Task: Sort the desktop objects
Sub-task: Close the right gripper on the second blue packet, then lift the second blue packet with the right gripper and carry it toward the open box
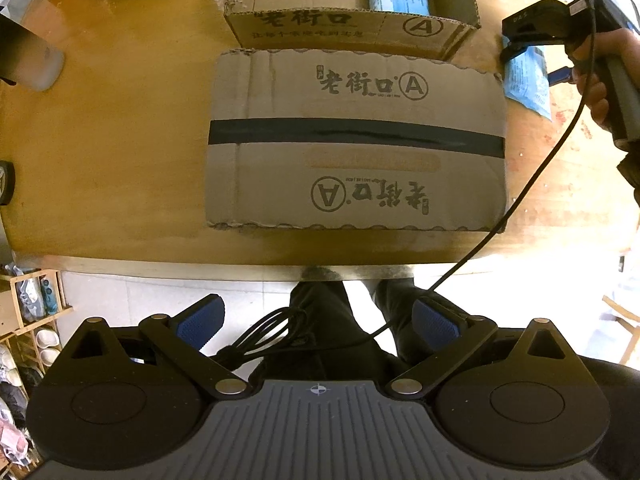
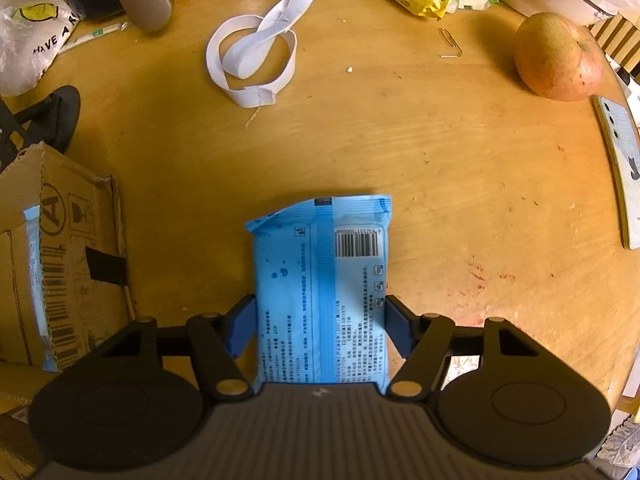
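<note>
Wooden bench (image 2: 440,184) fills both views, seen from straight above. Nearest, the right gripper (image 2: 320,330) points down, its jaws clamped on the sides of a blue wet-wipe pack (image 2: 320,280) lying flat on the bench. Beyond it lie a white elastic band (image 2: 256,56) and an apple (image 2: 558,58). The left gripper (image 1: 318,324) hangs over the bench edge, jaws apart and empty, short of the cardboard box (image 1: 352,136).

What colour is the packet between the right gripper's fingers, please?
Light blue, with darker blue print and a black-and-white barcode; the packet shows best in the right wrist view.
</note>
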A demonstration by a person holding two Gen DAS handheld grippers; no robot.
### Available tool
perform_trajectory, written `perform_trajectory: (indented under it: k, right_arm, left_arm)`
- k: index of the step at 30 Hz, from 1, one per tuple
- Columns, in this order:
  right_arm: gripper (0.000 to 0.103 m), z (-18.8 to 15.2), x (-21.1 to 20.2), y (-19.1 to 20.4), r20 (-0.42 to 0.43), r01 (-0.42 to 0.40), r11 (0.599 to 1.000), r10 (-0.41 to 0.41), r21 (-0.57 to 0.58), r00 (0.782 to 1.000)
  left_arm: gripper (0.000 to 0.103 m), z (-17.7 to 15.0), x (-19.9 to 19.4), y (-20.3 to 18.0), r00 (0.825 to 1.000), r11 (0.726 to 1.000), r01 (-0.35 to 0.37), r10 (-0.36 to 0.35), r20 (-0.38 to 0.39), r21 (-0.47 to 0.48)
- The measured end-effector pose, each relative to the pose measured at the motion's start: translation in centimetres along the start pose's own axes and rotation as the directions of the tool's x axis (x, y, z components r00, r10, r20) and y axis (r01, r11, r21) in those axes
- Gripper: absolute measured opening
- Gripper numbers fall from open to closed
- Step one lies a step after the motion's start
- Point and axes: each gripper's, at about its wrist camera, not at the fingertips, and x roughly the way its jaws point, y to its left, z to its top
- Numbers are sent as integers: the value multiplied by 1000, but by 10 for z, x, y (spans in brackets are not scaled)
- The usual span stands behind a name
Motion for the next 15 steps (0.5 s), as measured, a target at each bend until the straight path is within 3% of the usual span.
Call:
perform_trajectory:
  k: [15]
  right_arm:
    - [63,1,-24,-1,6,-11,1000,11,-2,1000]
  left_arm:
    - [103,-1,-1,8,1000,1000,17,-17,8,-10]
